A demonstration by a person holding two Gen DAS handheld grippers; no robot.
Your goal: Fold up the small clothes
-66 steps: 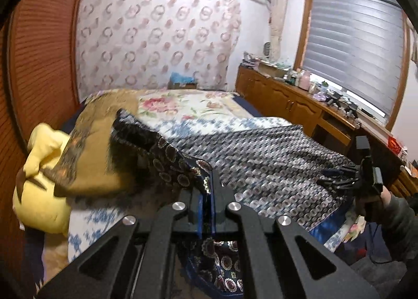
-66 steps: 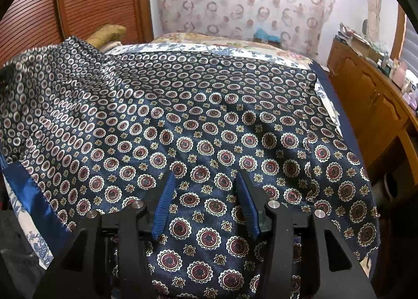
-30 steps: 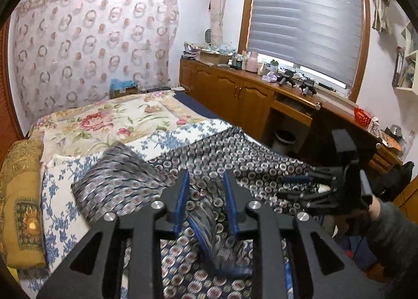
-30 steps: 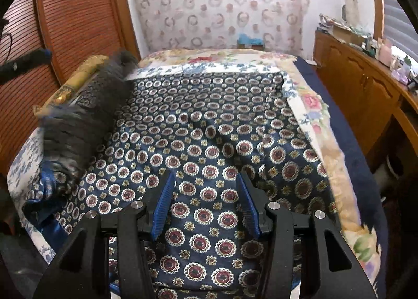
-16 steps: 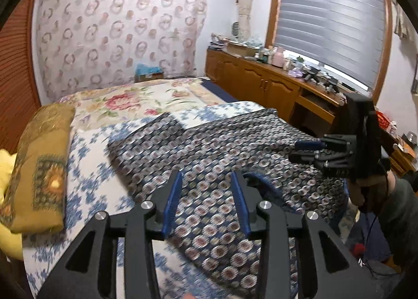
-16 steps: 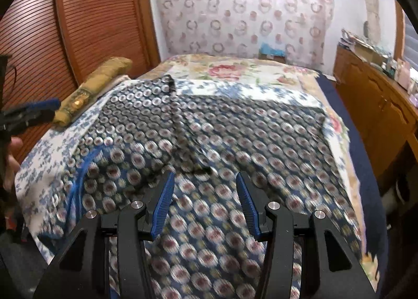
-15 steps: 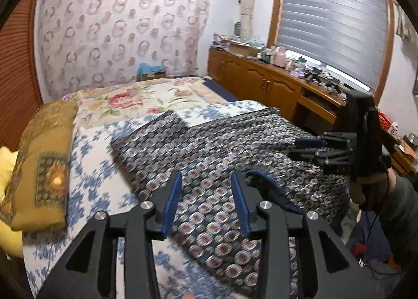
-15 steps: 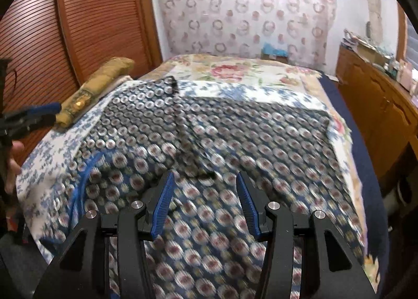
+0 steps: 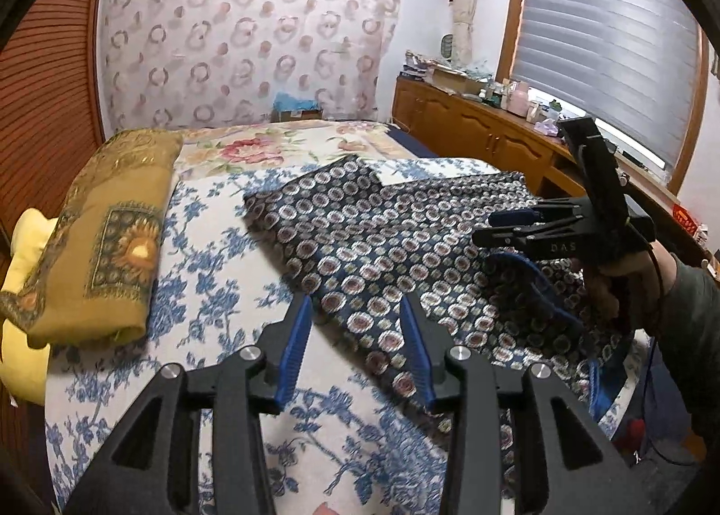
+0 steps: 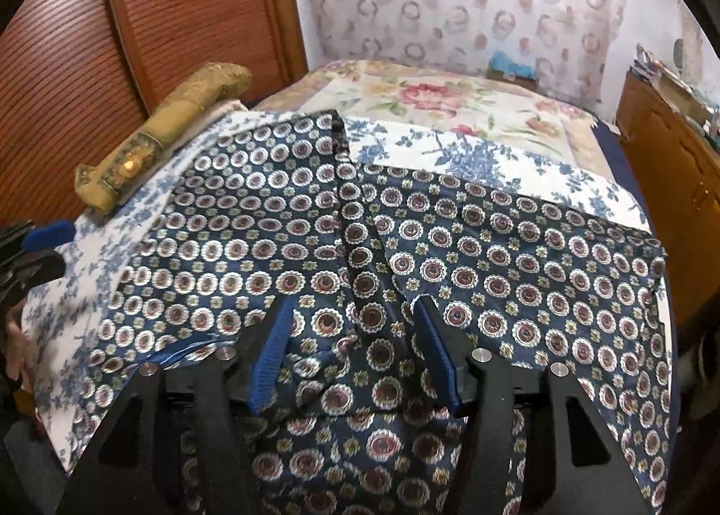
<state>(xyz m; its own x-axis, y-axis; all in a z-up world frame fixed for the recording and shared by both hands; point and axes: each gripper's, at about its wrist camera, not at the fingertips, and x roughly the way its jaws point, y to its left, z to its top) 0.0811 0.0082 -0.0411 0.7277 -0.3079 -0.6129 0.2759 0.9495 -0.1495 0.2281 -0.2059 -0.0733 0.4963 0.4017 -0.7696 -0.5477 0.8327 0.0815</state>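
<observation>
A dark blue garment (image 9: 382,227) with round medallions lies folded over on the bed, its blue trim (image 9: 535,285) curling near the front edge. My left gripper (image 9: 355,308) hovers open over the garment's near-left edge, nothing between its blue pads. In the right wrist view the garment (image 10: 495,254) fills the middle, a seam running up it. My right gripper (image 10: 353,303) hangs just above it; its jaws are opening and pinch nothing. The left wrist view catches the right gripper (image 9: 495,228) from the side, held in a hand (image 9: 607,281).
The bed sheet (image 9: 216,245) is white with blue flowers. A gold cushion (image 9: 112,222) and a yellow pillow (image 9: 22,254) lie at the bed's left. Wooden cabinets (image 9: 472,132) line the right wall. A slatted wooden door (image 10: 180,20) stands on the left.
The left gripper carried the garment's corner across, let it go and drew back with wider jaws. The folded flap now lies flat. The right gripper shifted sideways over the cloth.
</observation>
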